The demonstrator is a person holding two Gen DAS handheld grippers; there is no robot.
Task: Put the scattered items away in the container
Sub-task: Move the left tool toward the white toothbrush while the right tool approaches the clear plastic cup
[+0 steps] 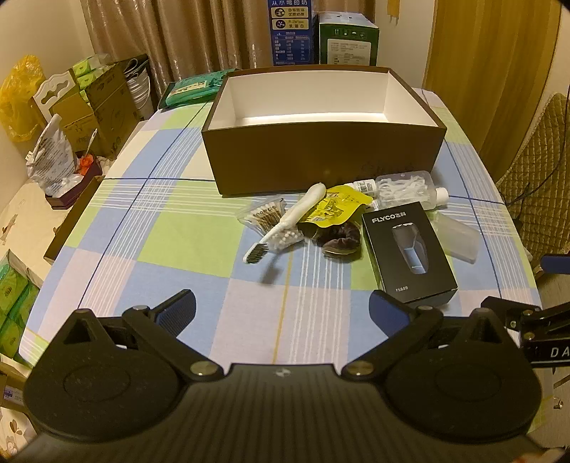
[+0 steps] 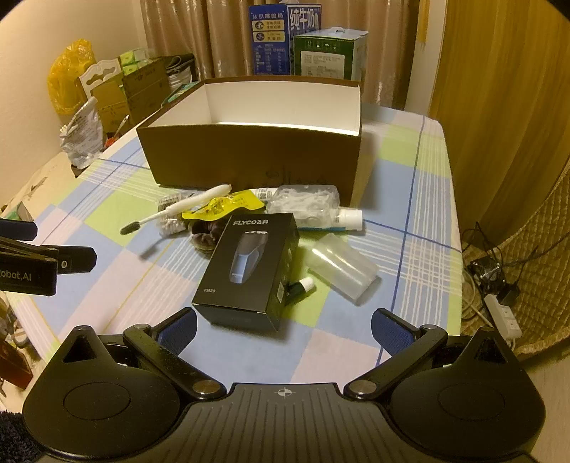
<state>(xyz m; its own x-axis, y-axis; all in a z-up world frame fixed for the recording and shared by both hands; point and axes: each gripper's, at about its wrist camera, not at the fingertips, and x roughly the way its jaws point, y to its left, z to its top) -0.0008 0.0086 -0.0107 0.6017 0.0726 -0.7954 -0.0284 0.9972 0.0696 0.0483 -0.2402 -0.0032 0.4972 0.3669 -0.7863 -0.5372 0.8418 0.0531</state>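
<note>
An open brown box (image 1: 320, 156) with a white, empty-looking inside stands at the far middle of the table; it also shows in the right wrist view (image 2: 249, 156). In front of it lie a white toothbrush (image 1: 285, 224) (image 2: 178, 210), a yellow pouch (image 1: 335, 210), a cotton swab bag (image 1: 265, 213), a dark scrunchie (image 1: 338, 238), a black FLYCO shaver box (image 1: 409, 249) (image 2: 249, 270), a floss pick bag (image 2: 306, 203), a clear cup (image 2: 342, 265) and a small dropper bottle (image 2: 301, 286). My left gripper (image 1: 281, 306) and right gripper (image 2: 283, 322) are open and empty, short of the items.
The table carries a checked cloth (image 1: 178, 242). Blue and green cartons (image 1: 290, 32) stand behind the box. Cardboard boxes and bags (image 1: 96, 103) crowd the left side. A quilted chair (image 1: 534, 171) and a power strip (image 2: 502, 313) are on the right.
</note>
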